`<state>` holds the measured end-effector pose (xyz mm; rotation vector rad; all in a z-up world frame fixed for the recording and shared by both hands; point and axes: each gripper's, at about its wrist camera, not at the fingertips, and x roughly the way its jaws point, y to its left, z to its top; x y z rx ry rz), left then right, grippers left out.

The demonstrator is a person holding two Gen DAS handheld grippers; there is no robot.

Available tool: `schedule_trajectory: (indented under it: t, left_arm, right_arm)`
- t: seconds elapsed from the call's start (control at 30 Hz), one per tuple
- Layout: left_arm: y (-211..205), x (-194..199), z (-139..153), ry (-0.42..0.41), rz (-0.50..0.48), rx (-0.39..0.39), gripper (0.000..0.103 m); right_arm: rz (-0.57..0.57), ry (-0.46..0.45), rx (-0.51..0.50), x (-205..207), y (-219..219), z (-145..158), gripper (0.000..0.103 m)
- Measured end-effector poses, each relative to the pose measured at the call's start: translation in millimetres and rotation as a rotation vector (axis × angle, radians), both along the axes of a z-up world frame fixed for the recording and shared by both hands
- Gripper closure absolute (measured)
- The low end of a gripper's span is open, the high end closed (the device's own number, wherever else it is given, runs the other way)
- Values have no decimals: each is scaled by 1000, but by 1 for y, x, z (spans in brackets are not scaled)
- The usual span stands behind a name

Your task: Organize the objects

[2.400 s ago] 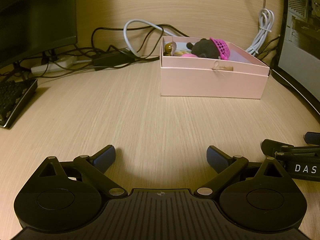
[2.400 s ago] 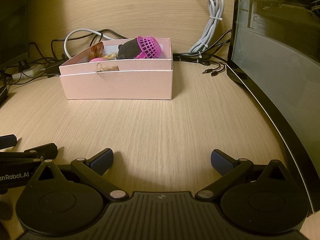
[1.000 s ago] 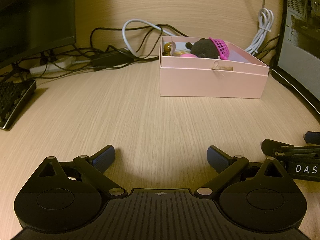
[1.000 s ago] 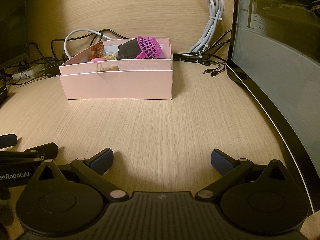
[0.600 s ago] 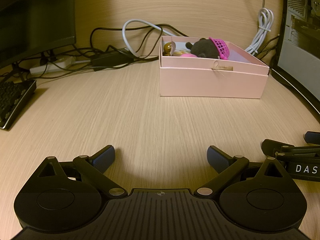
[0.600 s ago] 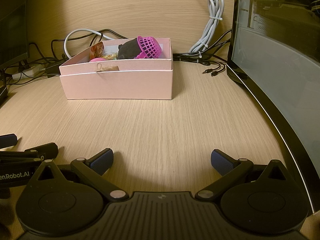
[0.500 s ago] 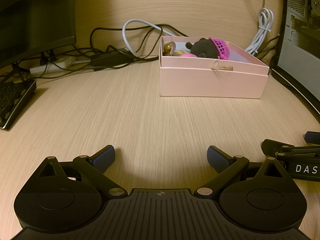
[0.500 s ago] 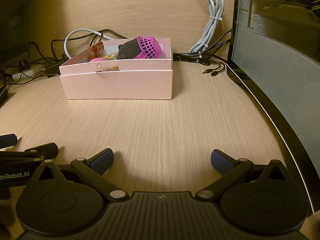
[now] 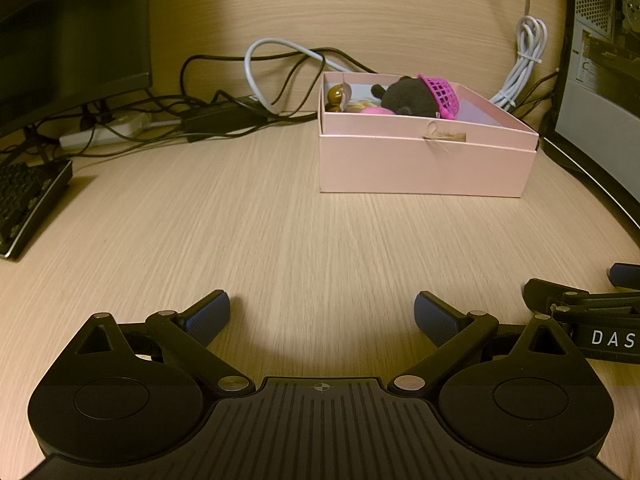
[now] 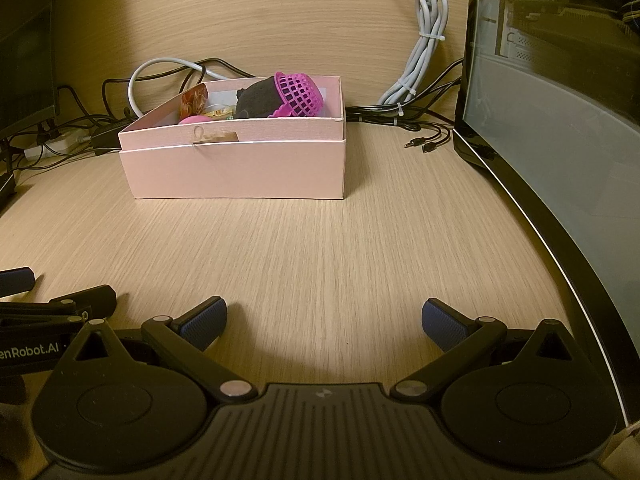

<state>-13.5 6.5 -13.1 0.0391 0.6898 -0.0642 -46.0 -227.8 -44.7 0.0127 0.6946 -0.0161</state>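
Note:
A pink box (image 9: 424, 164) stands at the back of the wooden desk; it also shows in the right wrist view (image 10: 240, 168). Inside lie a dark plush toy (image 9: 406, 98), a magenta mesh basket (image 9: 440, 92) tipped on its side, a brown figure (image 9: 335, 98) and a pink round thing (image 9: 374, 111). The basket (image 10: 300, 94) and the plush (image 10: 258, 100) show in the right wrist view too. My left gripper (image 9: 322, 314) is open and empty, low over the desk well in front of the box. My right gripper (image 10: 324, 318) is open and empty beside it.
A monitor (image 9: 72, 36) and a keyboard (image 9: 28, 200) are at the left. Tangled black and white cables (image 9: 240, 96) and a power strip lie behind the box. A computer case with a glass side (image 10: 560, 120) stands at the right, with a bundled grey cable (image 10: 424, 64) and loose jack plugs (image 10: 424, 144).

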Motion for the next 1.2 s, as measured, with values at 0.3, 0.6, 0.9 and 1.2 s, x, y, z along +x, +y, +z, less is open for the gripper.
schedule_trajectory:
  t: [0.3,0.6,0.9,1.2]
  left_arm:
    - [0,0,0,0,0,0,2]
    - [1,0,0,-1,-1,0,2]
    - [1,0,0,-1,-1,0,2]
    - [1,0,0,-1,-1,0,2]
  right_arm:
    - [0,0,0,0,0,0,0]
    - [0,0,0,0,0,0,0]
    - [0,0,0,0,0,0,0]
    - [0,0,0,0,0,0,0]
